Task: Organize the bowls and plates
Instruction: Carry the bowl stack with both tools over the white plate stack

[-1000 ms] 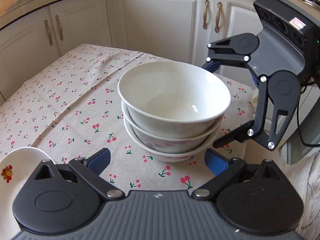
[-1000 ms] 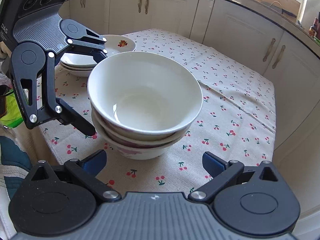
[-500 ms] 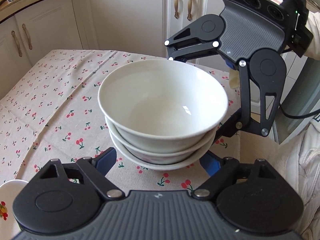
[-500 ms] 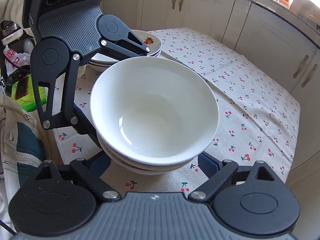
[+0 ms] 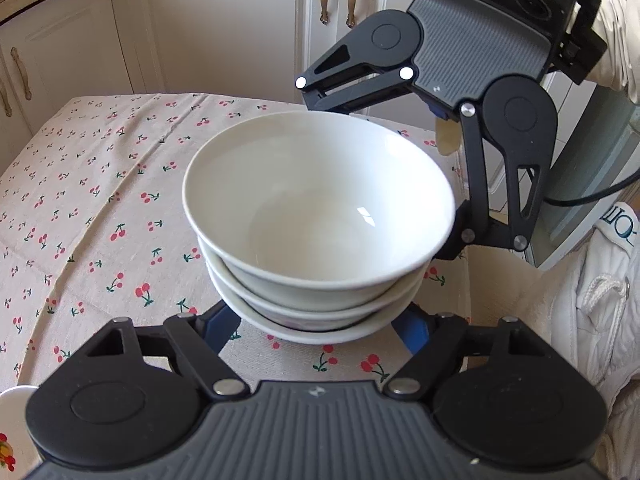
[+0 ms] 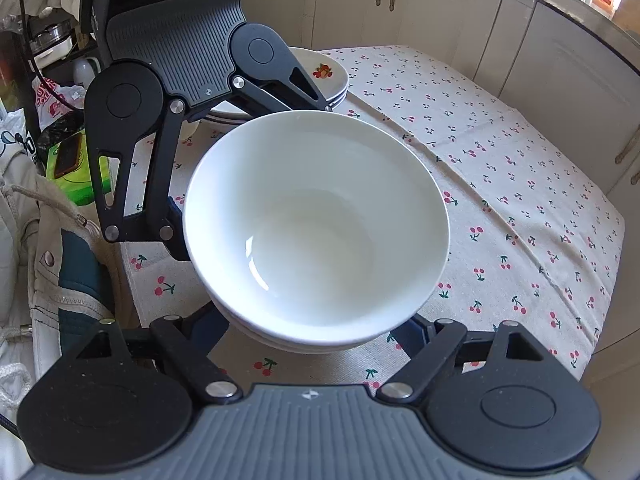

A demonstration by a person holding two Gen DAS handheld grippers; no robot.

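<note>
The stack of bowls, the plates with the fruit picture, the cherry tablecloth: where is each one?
stack of bowls (image 5: 320, 216): left wrist view, inside of the top bowl.
plates (image 6: 334, 80): right wrist view, rim of the top plate.
cherry tablecloth (image 6: 500, 200): right wrist view, bare cloth.

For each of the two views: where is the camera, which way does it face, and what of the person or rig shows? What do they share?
Left wrist: on the left hand-held gripper, looking down over its fingers at the bowl stack; the right hand-held gripper and a pale sleeve show opposite.
Right wrist: on the right hand-held gripper, looking down at the bowl stack from the other side; the left hand-held gripper and plate stack lie beyond.
Shared: the bowls, cherry-print tablecloth, both grippers.
</note>
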